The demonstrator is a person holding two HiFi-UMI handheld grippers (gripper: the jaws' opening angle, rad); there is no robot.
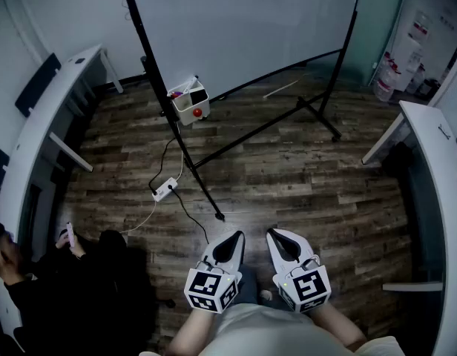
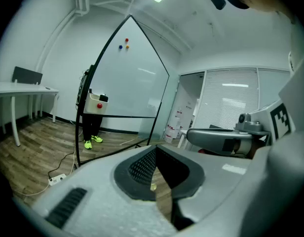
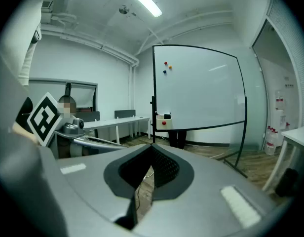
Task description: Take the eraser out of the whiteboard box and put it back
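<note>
The eraser is too small to pick out; it is presumably inside the whiteboard box [image 1: 190,101], which hangs on the left post of the whiteboard [image 1: 243,21]. You stand well apart from it, so your left hand-held gripper [image 1: 232,236] and right hand-held gripper [image 1: 277,233] are closed on nothing, resting at your waist.

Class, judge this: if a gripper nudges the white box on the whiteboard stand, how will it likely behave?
The white box hangs on the slim black stand pole, so it would probably twist or swing rather than stay put. It looks small and open-topped, so likely light. Some items poke out the top; a hard push might jostle them.
</note>
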